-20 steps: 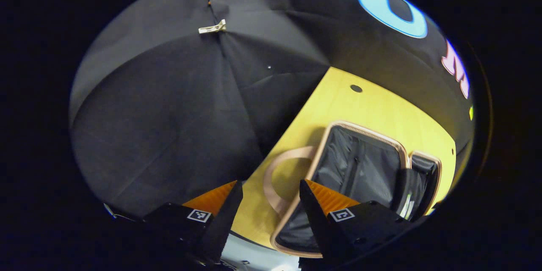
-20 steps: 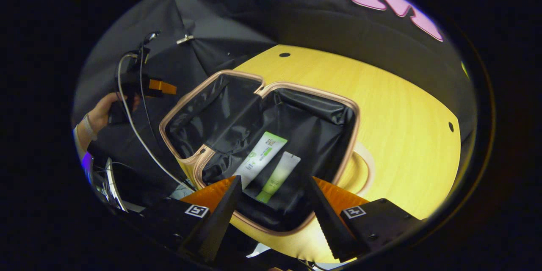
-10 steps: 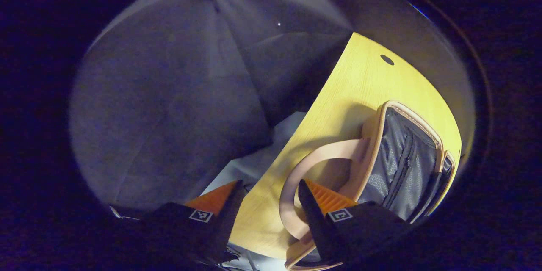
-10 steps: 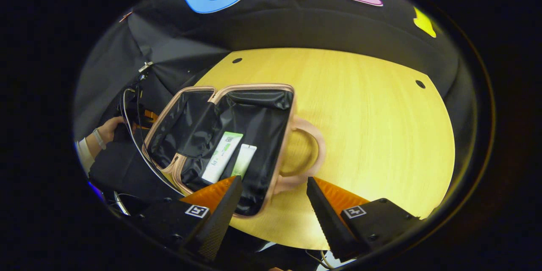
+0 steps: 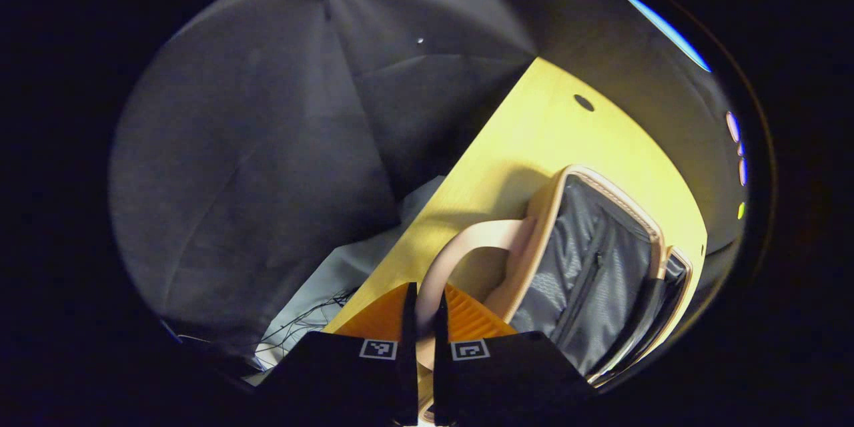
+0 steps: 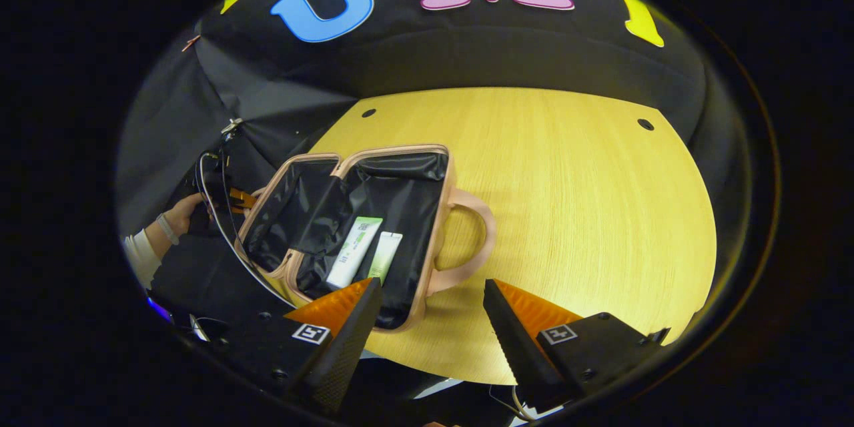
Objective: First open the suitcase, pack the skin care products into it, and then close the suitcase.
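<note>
Pink handle [image 5: 460, 247] of the suitcase [image 5: 587, 280] is seen clamped between the jaws of the left gripper [image 5: 421, 320], at the lid's outer edge on the yellow desk [image 5: 534, 127]. The right gripper [image 6: 430, 310] is held over the desk's near edge with its jaws apart and nothing between them. Just beyond it, the suitcase is laid open, both halves flat, and two tubes [image 6: 365, 257] are lodged in the half nearer the right gripper, their long axes running away from it. The lid's hinge line is set between the halves, so closing is judged to fall to the left gripper, which already has the lid's handle.
</note>
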